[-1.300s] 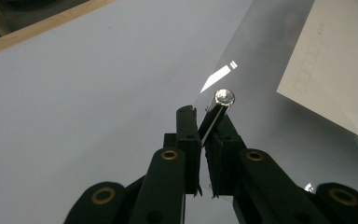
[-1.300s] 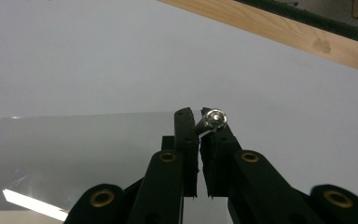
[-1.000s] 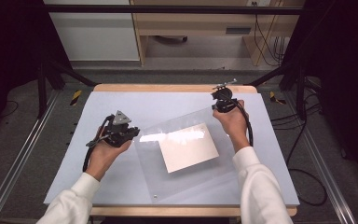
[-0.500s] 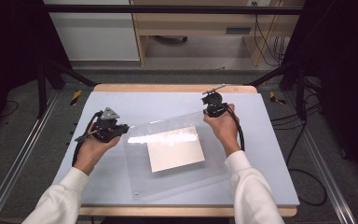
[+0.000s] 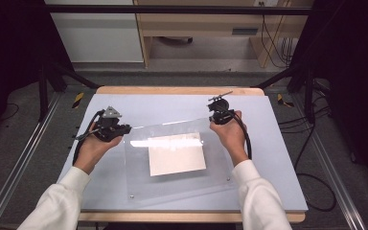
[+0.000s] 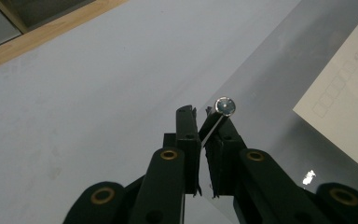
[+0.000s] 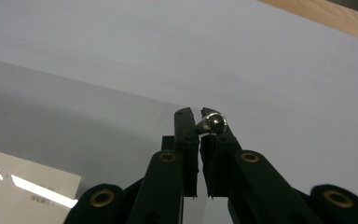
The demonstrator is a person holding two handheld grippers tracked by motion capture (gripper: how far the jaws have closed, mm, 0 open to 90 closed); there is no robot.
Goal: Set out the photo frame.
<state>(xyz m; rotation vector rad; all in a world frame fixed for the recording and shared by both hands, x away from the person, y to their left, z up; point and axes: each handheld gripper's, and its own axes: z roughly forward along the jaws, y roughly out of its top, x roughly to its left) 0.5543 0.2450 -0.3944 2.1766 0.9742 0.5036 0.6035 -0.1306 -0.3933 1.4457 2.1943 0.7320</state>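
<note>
bench top (image 5: pixel 278 143): pale blue-grey, edged in light wood
clear sheet (image 5: pixel 215 165): transparent, glare streak, silver corner studs
paper (image 5: pixel 176 154): cream-white, faint printed boxes
claws (image 6: pixel 205 135): black, brass rivets
sleeves (image 5: pixel 261 201): white

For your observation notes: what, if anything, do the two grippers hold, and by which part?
Both hold the clear acrylic sheet: the left gripper clamps its far left corner, the right gripper its far right corner, each beside a metal stud.

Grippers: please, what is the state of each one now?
Left gripper: closed on the far-left corner of the clear rectangular acrylic sheet, beside its small metal bolt.
Right gripper: closed on the sheet's far-right corner.
</note>
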